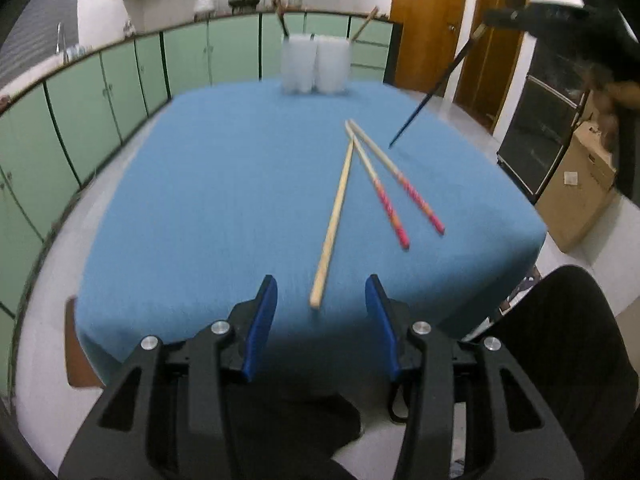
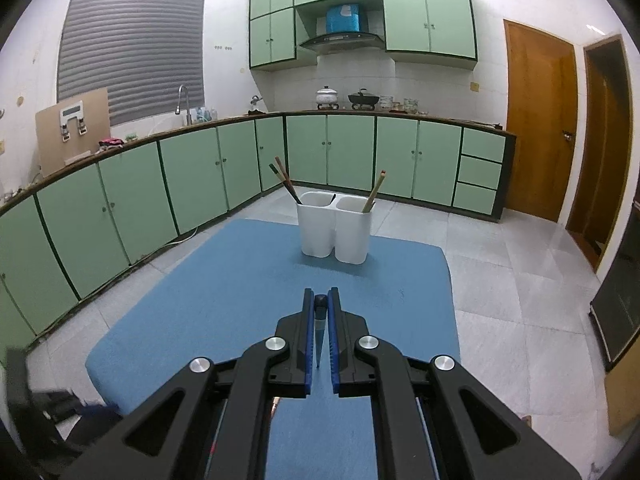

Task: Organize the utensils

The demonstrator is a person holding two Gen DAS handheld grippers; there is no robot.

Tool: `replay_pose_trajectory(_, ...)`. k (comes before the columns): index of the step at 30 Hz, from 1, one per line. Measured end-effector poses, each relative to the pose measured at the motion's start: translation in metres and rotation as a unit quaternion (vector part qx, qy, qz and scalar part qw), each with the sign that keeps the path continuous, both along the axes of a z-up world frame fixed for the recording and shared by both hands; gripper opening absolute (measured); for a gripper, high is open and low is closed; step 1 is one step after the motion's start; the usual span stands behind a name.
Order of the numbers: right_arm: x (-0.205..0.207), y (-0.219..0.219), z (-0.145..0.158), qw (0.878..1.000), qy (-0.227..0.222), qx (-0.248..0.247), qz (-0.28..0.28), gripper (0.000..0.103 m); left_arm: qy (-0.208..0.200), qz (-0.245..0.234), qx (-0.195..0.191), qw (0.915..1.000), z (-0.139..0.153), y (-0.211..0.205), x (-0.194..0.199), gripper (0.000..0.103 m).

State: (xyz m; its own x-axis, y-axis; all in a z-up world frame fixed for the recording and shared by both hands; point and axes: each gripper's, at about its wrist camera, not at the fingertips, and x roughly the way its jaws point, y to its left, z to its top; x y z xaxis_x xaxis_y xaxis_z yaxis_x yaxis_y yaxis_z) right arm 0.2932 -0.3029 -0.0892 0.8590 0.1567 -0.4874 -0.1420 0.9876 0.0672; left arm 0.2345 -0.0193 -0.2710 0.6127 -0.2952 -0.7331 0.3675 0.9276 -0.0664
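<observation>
Three chopsticks lie on the blue tablecloth [image 1: 220,200]: a plain wooden one [image 1: 334,220] and two with pink patterned ends [image 1: 380,192] [image 1: 404,180]. My left gripper [image 1: 322,286] is open above the near edge. The plain chopstick's near end lies just ahead between its fingertips, untouched. My right gripper [image 2: 320,300] is shut on a dark blue chopstick [image 2: 319,336]. In the left wrist view that chopstick [image 1: 432,92] hangs tip-down above the table's right side. The white two-compartment holder [image 2: 334,232] at the far edge holds dark chopsticks [image 2: 286,182] on the left and a wooden one [image 2: 374,192] on the right.
Green kitchen cabinets [image 2: 192,176] run along the left and back walls. A cardboard box [image 1: 576,184] and a dark glass-fronted cabinet [image 1: 536,132] stand on the floor to the right of the table. A black shape [image 1: 560,340] sits close at the lower right.
</observation>
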Motion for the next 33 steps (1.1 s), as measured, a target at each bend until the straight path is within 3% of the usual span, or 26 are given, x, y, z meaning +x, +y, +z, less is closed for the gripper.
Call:
replay_pose_trajectory(7,0.002,-0.001,-0.001,1.0,0.005,0.004,-0.002,0.007,0.015,0.0,0.021,0.9997,-0.022,-0.01,0.025,0.041)
replay_pose_trajectory(11,0.002,-0.001,-0.004,1.0,0.005,0.006,0.0,0.007,0.023,0.007,0.019,0.9995,-0.027,-0.01,0.029,0.019)
replay_pose_trajectory(15,0.001,-0.003,-0.006,1.0,0.005,0.009,-0.001,0.007,0.025,0.018,0.002,0.9995,-0.027,-0.008,0.033,0.008)
replay_pose_trajectory(21,0.002,-0.006,-0.009,1.0,0.007,0.012,-0.004,0.007,0.019,0.092,-0.063,0.9936,-0.016,-0.01,0.054,0.006)
replay_pose_trajectory(23,0.002,-0.006,-0.009,1.0,0.008,0.012,-0.003,0.007,0.019,0.09,-0.071,0.9932,-0.013,-0.018,0.058,0.006)
replay_pose_trajectory(28,0.002,-0.006,-0.009,1.0,0.007,0.011,0.0,0.007,0.015,0.082,-0.039,0.9957,-0.019,-0.031,0.054,0.013)
replay_pose_trajectory(30,0.001,-0.007,-0.011,1.0,0.006,0.015,-0.001,0.007,0.02,0.087,-0.036,0.9953,-0.023,-0.028,0.051,0.043)
replay_pose_trajectory(33,0.001,-0.008,-0.012,1.0,0.006,0.018,-0.002,0.007,0.013,0.084,-0.023,0.9961,-0.026,-0.026,0.043,0.047)
